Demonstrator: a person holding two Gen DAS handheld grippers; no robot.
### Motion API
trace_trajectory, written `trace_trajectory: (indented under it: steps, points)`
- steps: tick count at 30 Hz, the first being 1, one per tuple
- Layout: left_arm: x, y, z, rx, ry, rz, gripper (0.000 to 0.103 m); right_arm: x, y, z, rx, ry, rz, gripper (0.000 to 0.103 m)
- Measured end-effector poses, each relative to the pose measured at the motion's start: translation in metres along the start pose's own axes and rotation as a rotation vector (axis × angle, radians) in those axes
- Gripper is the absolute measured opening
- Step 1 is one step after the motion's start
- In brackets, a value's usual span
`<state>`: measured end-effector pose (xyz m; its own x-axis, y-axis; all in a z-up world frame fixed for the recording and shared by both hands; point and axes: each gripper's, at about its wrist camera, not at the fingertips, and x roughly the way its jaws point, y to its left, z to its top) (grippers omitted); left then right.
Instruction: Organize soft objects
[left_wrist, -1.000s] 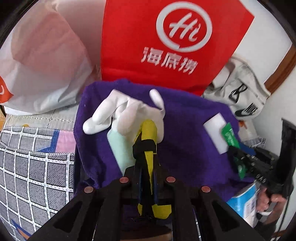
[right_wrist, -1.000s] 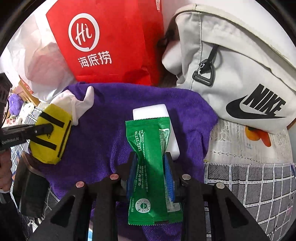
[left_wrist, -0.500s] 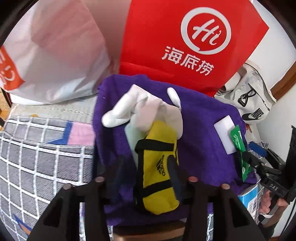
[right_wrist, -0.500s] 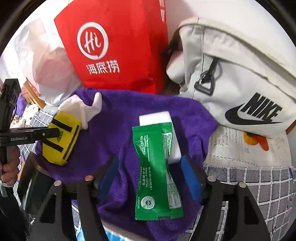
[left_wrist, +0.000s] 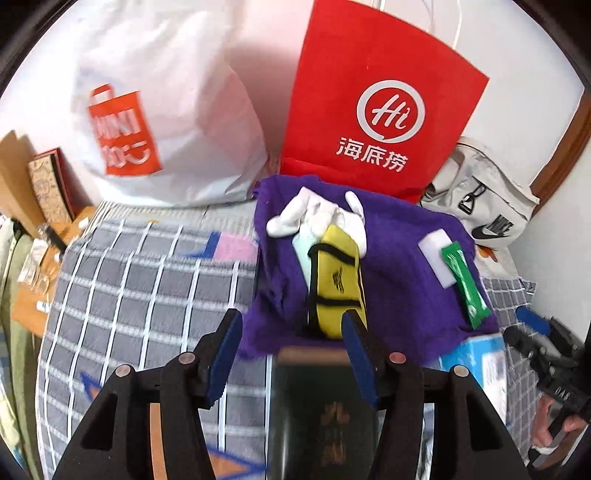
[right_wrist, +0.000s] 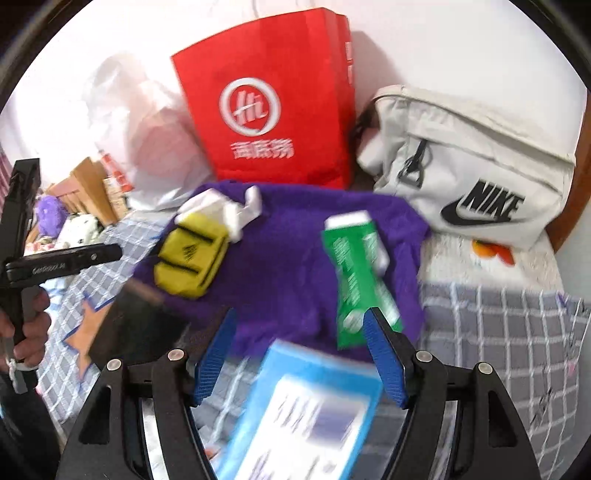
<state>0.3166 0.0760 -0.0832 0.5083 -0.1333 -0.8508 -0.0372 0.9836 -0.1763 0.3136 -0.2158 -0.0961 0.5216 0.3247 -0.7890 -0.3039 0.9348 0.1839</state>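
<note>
Left gripper (left_wrist: 291, 354) empty; purple towel (left_wrist: 406, 295) holds 1 yellow pouch (left_wrist: 336, 284).

A purple towel (left_wrist: 402, 280) carries a yellow pouch (left_wrist: 338, 280) with black stripes, a white glove (left_wrist: 314, 214) and a green sachet (left_wrist: 465, 284); the bedcover (left_wrist: 147, 280) is grey with a white grid.

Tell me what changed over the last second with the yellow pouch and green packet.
Both were let go. The left gripper opened off the yellow pouch, the right gripper off the green packet, and both backed away, jaws open and empty. Pouch and packet stay on the purple towel; the red bag is unmoved.
</note>
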Motion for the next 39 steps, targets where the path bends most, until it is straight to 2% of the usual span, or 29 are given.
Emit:
trace_trajectory:
  steps: [5,9,14,20,27,33,38,39]
  points:
    - [-0.029,0.004,-0.025,-0.018,-0.026,-0.041,0.054,-0.027,0.025,-0.034,0.002,0.005,0.013,0.071]
    - [-0.043,0.004,-0.05,-0.008,-0.041,-0.057,0.054,-0.044,0.041,-0.062,0.018,0.017,0.053,0.071]
    - [-0.053,0.012,-0.084,-0.019,-0.053,-0.069,0.054,-0.059,0.053,-0.1,0.014,0.037,0.056,0.071]
    - [-0.044,0.021,-0.115,-0.056,-0.03,-0.113,0.054,-0.048,0.049,-0.143,0.146,0.117,0.132,0.071]
    - [-0.036,0.025,-0.144,-0.031,-0.001,-0.141,0.054,-0.017,0.057,-0.152,0.227,0.153,0.157,0.071]
    - [-0.028,0.029,-0.154,-0.015,0.014,-0.143,0.054,0.006,0.064,-0.15,0.274,0.161,0.137,0.071]
    - [-0.02,0.03,-0.158,-0.015,0.037,-0.163,0.054,0.012,0.067,-0.152,0.346,0.117,0.117,0.073]
    - [-0.019,0.031,-0.158,-0.018,0.041,-0.167,0.054,0.011,0.067,-0.152,0.349,0.115,0.107,0.068]
